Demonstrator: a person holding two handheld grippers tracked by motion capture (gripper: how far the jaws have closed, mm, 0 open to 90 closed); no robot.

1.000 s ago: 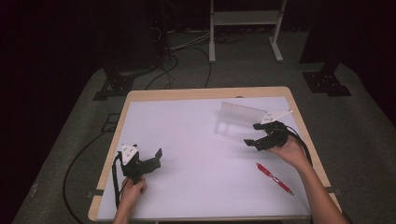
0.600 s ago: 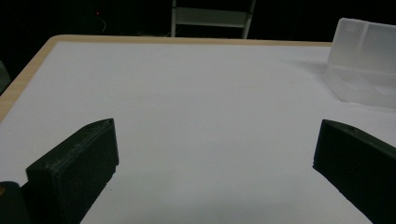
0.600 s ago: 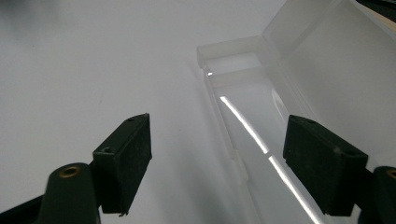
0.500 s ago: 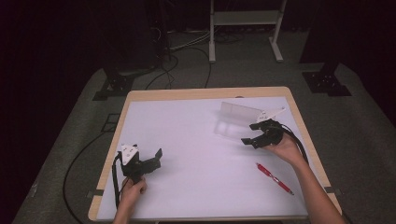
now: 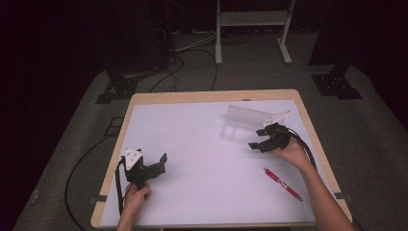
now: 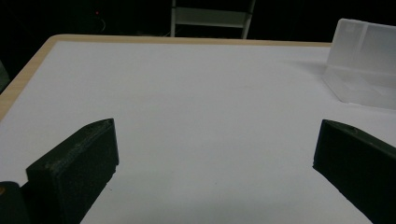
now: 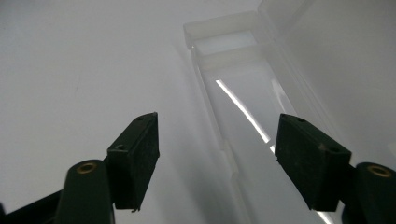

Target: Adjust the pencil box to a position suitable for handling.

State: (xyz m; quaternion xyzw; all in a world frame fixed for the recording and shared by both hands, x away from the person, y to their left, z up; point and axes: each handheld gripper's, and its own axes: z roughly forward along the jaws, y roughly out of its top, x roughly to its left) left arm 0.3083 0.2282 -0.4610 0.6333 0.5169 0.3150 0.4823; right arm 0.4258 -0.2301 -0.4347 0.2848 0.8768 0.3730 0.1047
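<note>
Motion over the last second belongs to the right hand-held gripper alone: it has slid a little away from the person and now sits just beside the clear plastic case, its jaws spread wide and holding nothing, while the left hand-held gripper has stayed where it was, jaws equally wide and empty. That shift reads as the approach to the case, so the work appears to be at its reach stage, with no grasp made yet. In the right gripper view the case lies straight ahead of the jaws and runs away from them, its nearer part between the two black pads but, as far as can be told, touching neither. It is a long, shallow, see-through box with its lid standing open along the far side; the tray looks empty, and a bright streak of glare runs down its floor. From the left hand-held gripper the case stands well off, ahead and to the right. A red pen lies on the white desk, behind the right hand-held gripper and nearer the person, untouched.
</note>
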